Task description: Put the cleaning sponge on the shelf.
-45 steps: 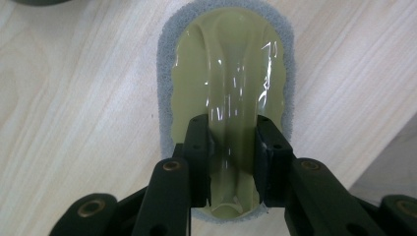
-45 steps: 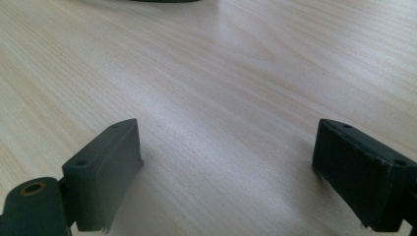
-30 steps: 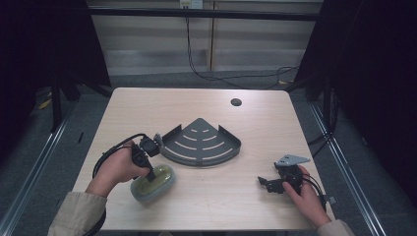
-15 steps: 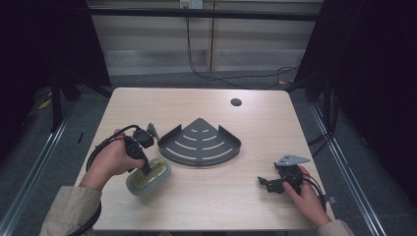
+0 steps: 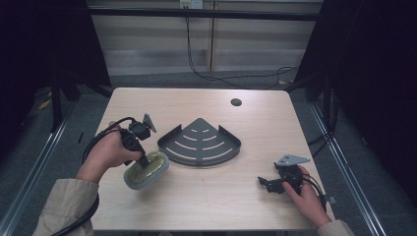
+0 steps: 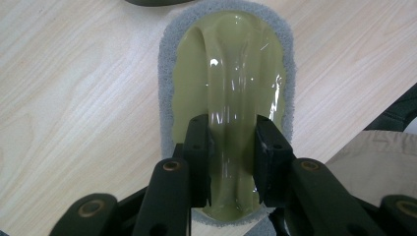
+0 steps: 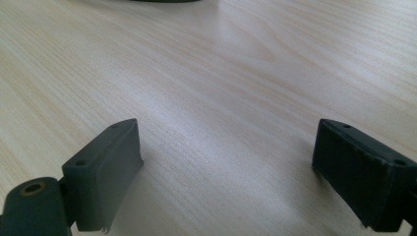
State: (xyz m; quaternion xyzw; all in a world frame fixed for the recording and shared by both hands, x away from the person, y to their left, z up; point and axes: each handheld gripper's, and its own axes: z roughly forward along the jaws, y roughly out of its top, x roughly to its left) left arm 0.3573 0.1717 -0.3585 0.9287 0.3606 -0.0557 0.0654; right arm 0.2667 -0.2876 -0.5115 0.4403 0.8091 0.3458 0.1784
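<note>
A scrubbing pad (image 5: 147, 170) with a glossy olive-yellow handle and a grey sponge rim hangs tilted just above the table's left front. My left gripper (image 5: 144, 162) is shut on the raised ridge of that handle. In the left gripper view the black pads (image 6: 199, 147) press on both sides of the pad's ridge (image 6: 231, 73). A dark fan-shaped corner rack (image 5: 200, 142) sits at mid-table, just right of the pad. My right gripper (image 5: 266, 183) rests at the front right of the table, and its jaws (image 7: 226, 167) stand wide open over bare wood.
The light wooden table (image 5: 206, 206) has a small dark round cable hole (image 5: 236, 102) near its far edge. Cables trail from both grippers. Dark floor and metal frame rails surround the table.
My left gripper has lifted the pad off the table and tipped it, shifting slightly toward the far side. The right gripper has stayed still.
</note>
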